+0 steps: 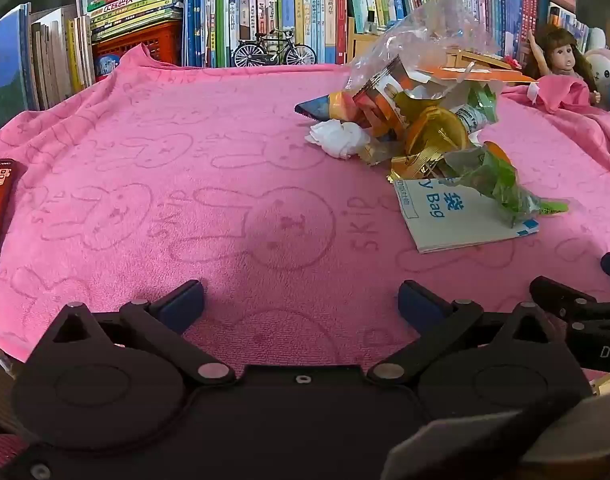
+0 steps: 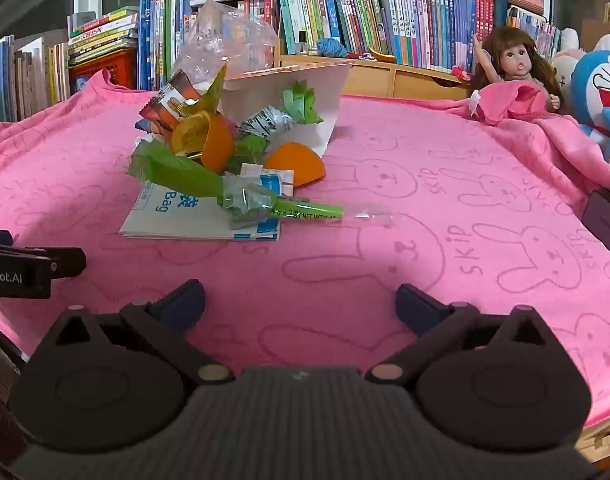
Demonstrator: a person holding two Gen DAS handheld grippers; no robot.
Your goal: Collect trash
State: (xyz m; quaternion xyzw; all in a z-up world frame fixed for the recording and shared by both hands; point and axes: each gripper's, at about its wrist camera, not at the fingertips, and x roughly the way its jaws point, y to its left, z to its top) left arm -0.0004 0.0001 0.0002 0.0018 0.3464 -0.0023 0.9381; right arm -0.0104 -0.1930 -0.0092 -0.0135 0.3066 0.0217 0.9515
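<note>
Lying flat, the green wrapper (image 2: 209,184) points right; both hand-held grippers (image 1: 301,300) (image 2: 301,300) gape empty.

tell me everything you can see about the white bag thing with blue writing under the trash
The folded white bag lies flat on the pink towel at the near edge of the trash pile. It looks like thin paper or plastic in several stacked layers, printed in blue with the word "Bag", some characters and a blue corner mark. A green wrapper and other scraps lie on top of it. Neither gripper touches it.
</note>
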